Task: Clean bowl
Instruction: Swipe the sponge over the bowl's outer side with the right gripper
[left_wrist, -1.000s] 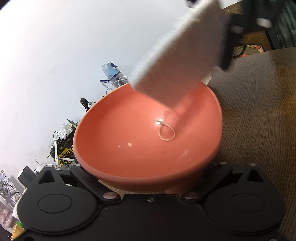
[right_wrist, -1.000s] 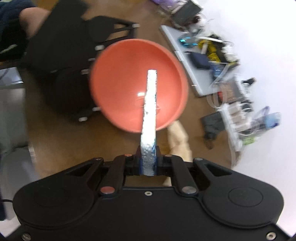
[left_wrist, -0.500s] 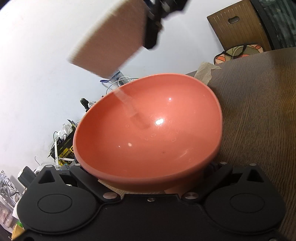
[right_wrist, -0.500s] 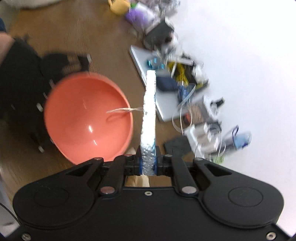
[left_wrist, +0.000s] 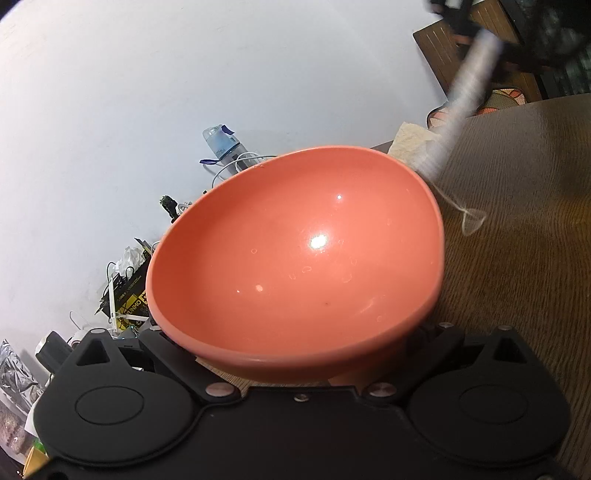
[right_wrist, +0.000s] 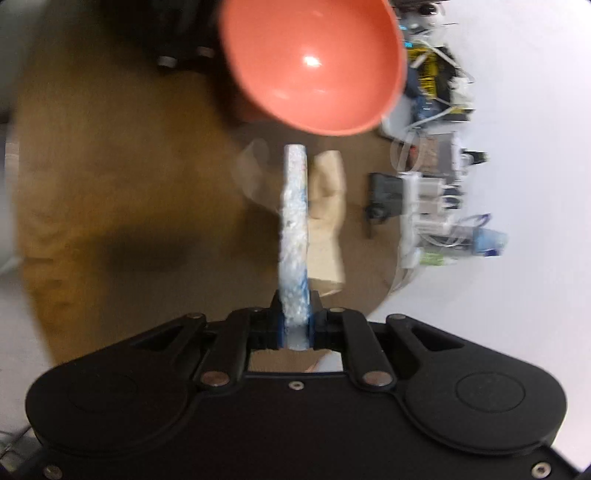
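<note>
One coral bowl (left_wrist: 295, 258) sat tilted in the left gripper (left_wrist: 299, 373), whose jaws closed on its base above the wooden table (left_wrist: 517, 295). One white sponge (right_wrist: 294, 236), pinched edge-on in the narrow right gripper (right_wrist: 295, 325), hung outside the bowl's rim, a thread loop (left_wrist: 471, 218) dangling from it. One crumpled paper napkin (right_wrist: 327, 218) lay beside the bowl. Only the right wrist view showed the sponge's blue-flecked edge; the left showed it blurred.
</note>
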